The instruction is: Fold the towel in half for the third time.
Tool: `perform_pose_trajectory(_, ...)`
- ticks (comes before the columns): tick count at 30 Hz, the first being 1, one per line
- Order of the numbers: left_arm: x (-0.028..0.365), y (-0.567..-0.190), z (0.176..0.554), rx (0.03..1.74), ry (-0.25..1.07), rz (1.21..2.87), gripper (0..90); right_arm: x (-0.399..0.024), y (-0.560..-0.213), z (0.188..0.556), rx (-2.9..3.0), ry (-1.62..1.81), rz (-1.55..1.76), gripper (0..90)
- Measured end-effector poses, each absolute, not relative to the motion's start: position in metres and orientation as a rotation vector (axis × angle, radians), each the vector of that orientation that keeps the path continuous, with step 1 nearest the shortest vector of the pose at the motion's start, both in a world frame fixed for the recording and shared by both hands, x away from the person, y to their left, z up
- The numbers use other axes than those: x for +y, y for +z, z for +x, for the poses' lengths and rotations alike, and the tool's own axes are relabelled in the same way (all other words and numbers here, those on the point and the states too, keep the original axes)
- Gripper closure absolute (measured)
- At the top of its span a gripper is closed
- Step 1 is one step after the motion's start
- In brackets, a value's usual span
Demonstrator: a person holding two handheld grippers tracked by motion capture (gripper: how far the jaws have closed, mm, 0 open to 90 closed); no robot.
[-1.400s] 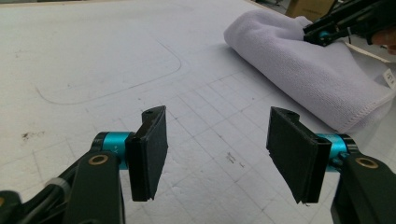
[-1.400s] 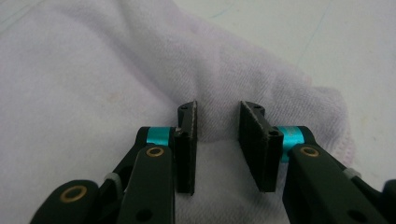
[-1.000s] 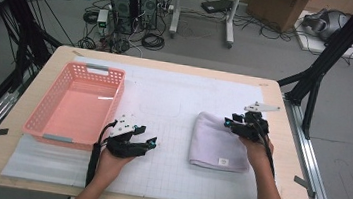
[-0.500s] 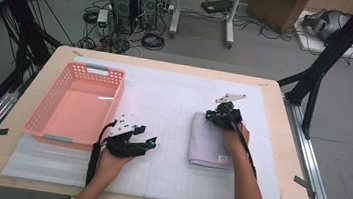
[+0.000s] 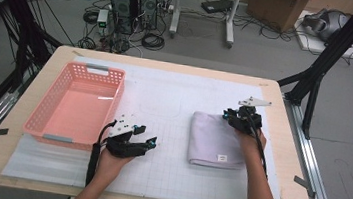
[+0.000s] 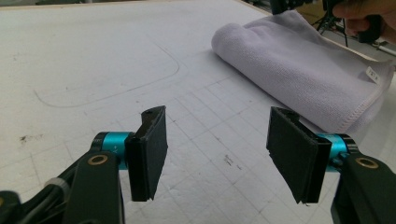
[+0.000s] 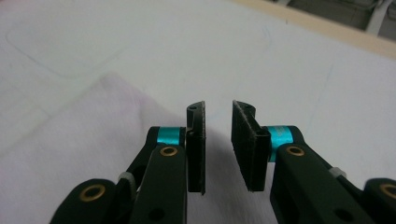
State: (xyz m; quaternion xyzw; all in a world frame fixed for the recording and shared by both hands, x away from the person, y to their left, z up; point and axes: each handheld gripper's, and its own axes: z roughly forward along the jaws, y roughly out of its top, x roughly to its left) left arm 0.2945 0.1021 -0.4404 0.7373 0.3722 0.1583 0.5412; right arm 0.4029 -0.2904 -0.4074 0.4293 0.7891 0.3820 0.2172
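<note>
I have the folded lilac towel (image 5: 215, 140) lying flat on the surface right of the pink basket (image 5: 77, 106), which holds nothing yet; my right gripper (image 5: 241, 118), fingers having just parted slightly, grips nothing at its far edge; my left gripper (image 5: 145, 143) waits released; pickup remains.

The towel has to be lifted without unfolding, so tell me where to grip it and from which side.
Grip the folded lilac towel at its thick rounded fold, the left long edge in the high view, which faces the left gripper. Come in low from that side: the fold keeps the layers together, while the stitched edge with the label would likely let them open.
</note>
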Motion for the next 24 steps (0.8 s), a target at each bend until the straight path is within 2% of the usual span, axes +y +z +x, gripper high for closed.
perform_pose_trajectory(7, 0.102, -0.44, 0.294, 0.885, 0.375, 1.742, 38.3, -0.307, -0.433, 0.41, 2.122, 0.861, 1.271, 83.5)
perform_pose_trajectory(8, 0.103, -0.44, 0.294, 0.883, 0.375, 1.747, 38.3, -0.308, -0.434, 0.41, 2.084, 0.845, 1.283, 81.6)
perform_pose_trajectory(10, 0.103, -0.44, 0.294, 0.882, 0.372, 1.749, 38.2, -0.31, -0.432, 0.409, 2.026, 0.838, 1.321, 71.1)
perform_pose_trajectory(17, 0.103, -0.44, 0.294, 0.881, 0.371, 1.744, 35.7, -0.329, -0.408, 0.378, 1.99, 1.075, 1.282, 69.4)
perform_pose_trajectory(24, 0.102, -0.439, 0.294, 0.891, 0.361, 1.737, 29.4, -0.327, -0.412, 0.329, 2.118, 1.101, 1.198, 66.1)
